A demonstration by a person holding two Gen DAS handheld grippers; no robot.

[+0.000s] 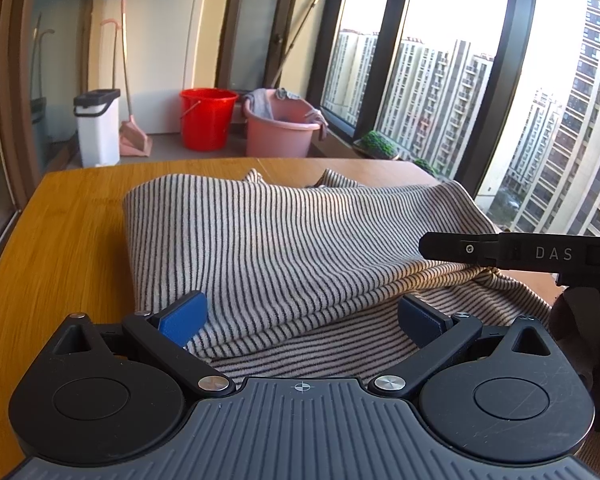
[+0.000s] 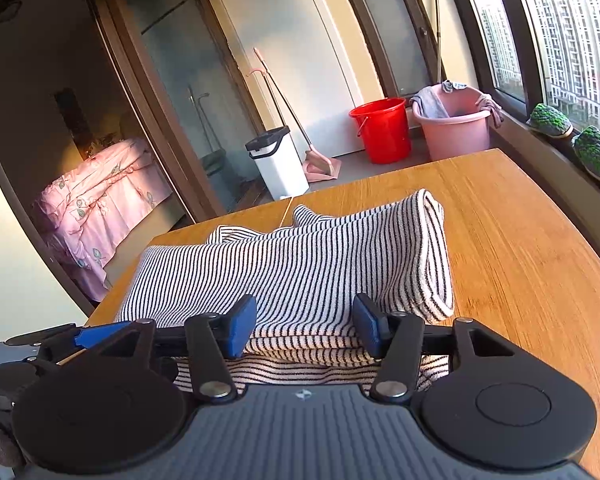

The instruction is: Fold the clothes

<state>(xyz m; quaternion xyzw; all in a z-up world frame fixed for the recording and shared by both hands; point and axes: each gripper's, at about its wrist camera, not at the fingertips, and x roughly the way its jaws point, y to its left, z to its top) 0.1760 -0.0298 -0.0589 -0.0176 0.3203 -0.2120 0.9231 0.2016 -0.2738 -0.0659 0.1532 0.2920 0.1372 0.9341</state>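
The folded striped knit cloth point(image 2: 300, 264) lies on the wooden table point(image 2: 520, 240), its long side running left to right. Both claws sit at its near edge. The left claw point(image 1: 300, 316) and right claw point(image 2: 304, 330) are spread apart, gripping nothing.

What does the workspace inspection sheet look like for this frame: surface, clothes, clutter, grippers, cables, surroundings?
Surface: wooden table, bare around the garment.
Job's things: striped garment, folded into layers, lying on the table.
Clutter: nothing seen on the table.
Grippers: left gripper open, pads apart over the near edge of the garment; right gripper open, garment between the pads, not pinched.
Cables: nothing seen.
Surroundings: red bucket, pink basin with cloths draped on it, white bin, dustpan, window, bed beyond a glass door.
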